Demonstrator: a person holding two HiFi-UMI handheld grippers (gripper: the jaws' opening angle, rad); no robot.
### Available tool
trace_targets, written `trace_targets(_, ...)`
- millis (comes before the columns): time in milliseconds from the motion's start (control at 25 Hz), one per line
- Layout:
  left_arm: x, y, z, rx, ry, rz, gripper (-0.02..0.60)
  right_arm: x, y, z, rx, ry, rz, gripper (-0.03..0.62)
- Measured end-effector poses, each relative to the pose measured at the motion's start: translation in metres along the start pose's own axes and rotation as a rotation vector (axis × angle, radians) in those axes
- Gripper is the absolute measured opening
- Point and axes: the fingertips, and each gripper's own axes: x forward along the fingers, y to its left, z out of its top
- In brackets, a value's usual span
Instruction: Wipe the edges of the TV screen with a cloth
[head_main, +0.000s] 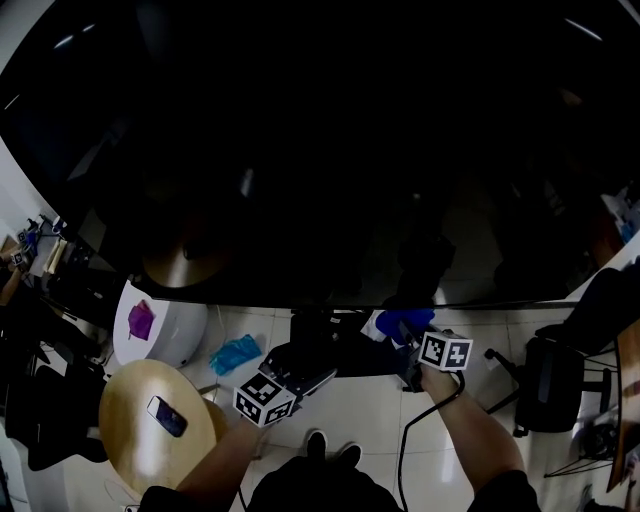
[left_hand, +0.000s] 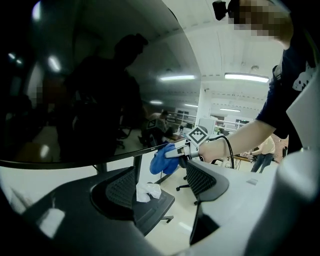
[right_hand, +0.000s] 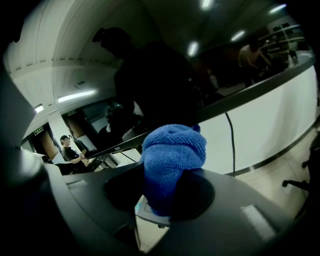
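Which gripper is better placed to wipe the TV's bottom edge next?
Right. The right gripper is shut on the blue cloth, and the cloth is up at the bottom edge of the TV. The left gripper is off the edge, jaws apart, with only a white scrap beside one jaw.

Reaching forward with both forearms, left (head_main: 225, 458) and right (head_main: 472, 420). Pinching a blue cloth (head_main: 400, 322) in the right gripper (head_main: 405, 335) (jaws closed tight on it). Holding the left gripper (head_main: 305, 368) nearby, tilted slightly downward, jaws apart, empty.
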Motion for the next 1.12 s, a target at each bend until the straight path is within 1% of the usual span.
trace_targets(80,-0.007,-0.002,-0.004,0.004,0.0,0.011,0.305,0.006,0.008,-0.002,-0.01,0.006,0.012,0.135)
trace_targets(160,-0.015,0.001,-0.009,-0.004,0.0,0.022,0.305,0.012,0.014,-0.003,0.003,0.001,0.01,0.135)
trace_targets(280,-0.032,0.01,-0.015,-0.023,-0.009,0.03,0.305,0.017,0.02,-0.006,0.036,-0.009,-0.006,0.133)
trace_targets(440,-0.051,0.03,-0.025,-0.037,-0.017,0.022,0.305,0.026,0.029,-0.01,0.05,-0.018,-0.026,0.132)
trace_targets(560,-0.068,0.047,-0.029,-0.034,-0.02,0.004,0.305,0.041,0.057,-0.02,0.015,0.001,-0.008,0.132)
trace_targets(720,-0.093,0.076,-0.033,-0.04,-0.026,-0.009,0.305,0.063,0.095,-0.028,0.049,-0.019,-0.01,0.132)
trace_targets(840,-0.113,0.095,-0.039,-0.049,-0.027,-0.006,0.305,0.077,0.125,-0.04,0.003,0.002,-0.001,0.132)
trace_targets(1120,-0.153,0.131,-0.05,-0.062,-0.029,0.02,0.305,0.112,0.182,-0.053,-0.02,0.022,0.027,0.132)
